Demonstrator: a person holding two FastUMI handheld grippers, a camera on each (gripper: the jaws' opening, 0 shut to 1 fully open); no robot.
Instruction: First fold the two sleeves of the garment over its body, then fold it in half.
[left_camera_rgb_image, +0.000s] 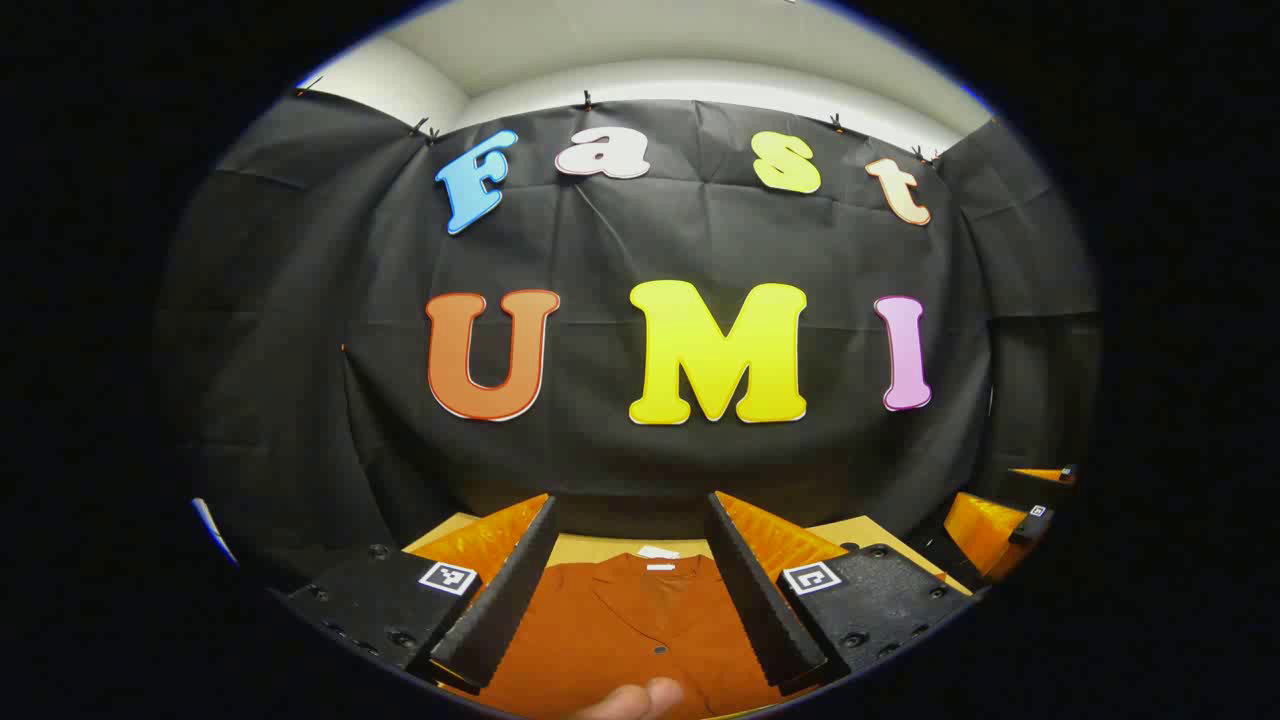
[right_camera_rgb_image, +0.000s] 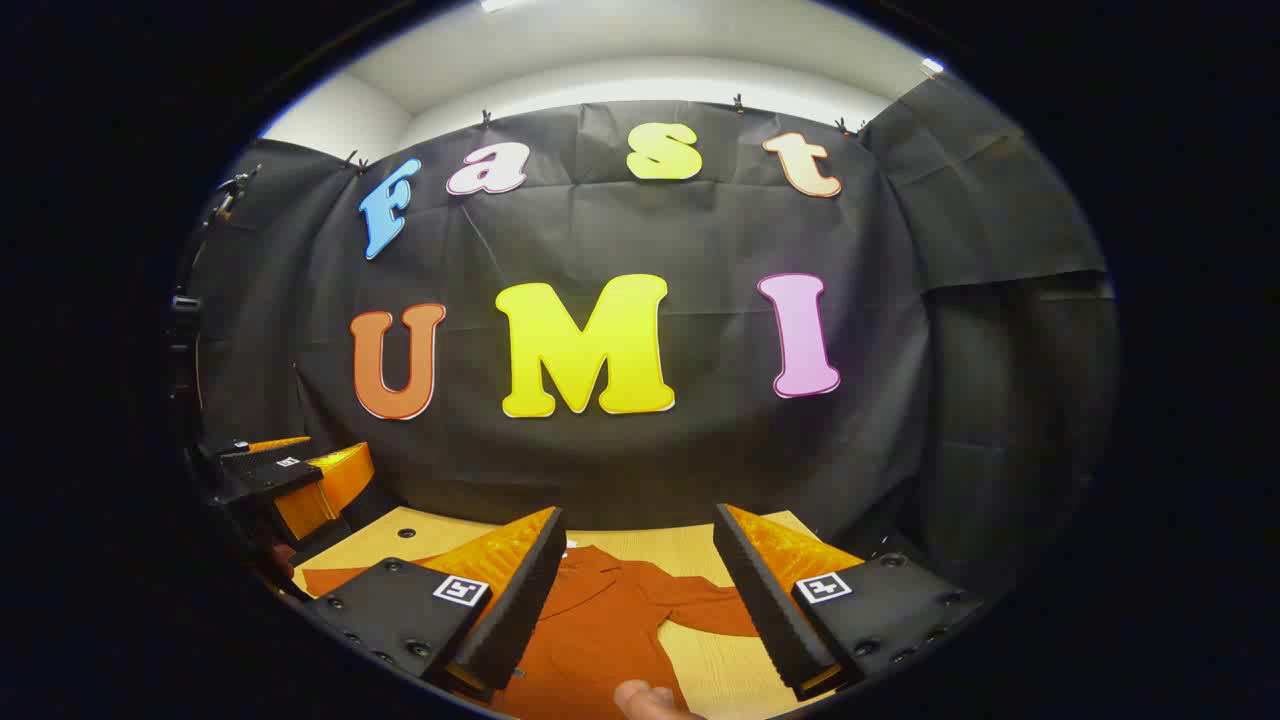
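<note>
A: Start with the biggest thing.

B: The black cloth wall (left_camera_rgb_image: 700, 470) stands behind everything, with a pale ceiling (right_camera_rgb_image: 640, 45) above it. Below it is the light wooden counter (right_camera_rgb_image: 690, 545).

A: And the garment?

B: The rust-orange garment (right_camera_rgb_image: 600, 640) lies flat on the counter, collar toward the wall. In the right gripper view one sleeve (right_camera_rgb_image: 705, 610) stretches out sideways onto bare wood, and the other sleeve (right_camera_rgb_image: 335, 578) reaches out the opposite way. In the left gripper view the garment's collar carries a small white tag (left_camera_rgb_image: 660, 566), and a dark button (left_camera_rgb_image: 659, 650) sits on the front.

A: How do the tools stand?

B: The left tool (left_camera_rgb_image: 628, 560) hangs above the garment's chest, its jaws spread wide, nothing between them. The right tool (right_camera_rgb_image: 640, 565) is just as wide apart and grips nothing; it hangs over the garment's body and the near part of that outstretched sleeve. Whether either one touches the cloth I cannot tell.

A: Does either see the other?

B: Yes. The right tool appears far off at the right edge of the left gripper view, and the left tool at the left edge of the right gripper view.

A: Anything smaller?

B: A fingertip (left_camera_rgb_image: 640, 697) pokes up at the bottom of the left gripper view, and another fingertip (right_camera_rgb_image: 650, 697) at the bottom of the right gripper view.
</note>
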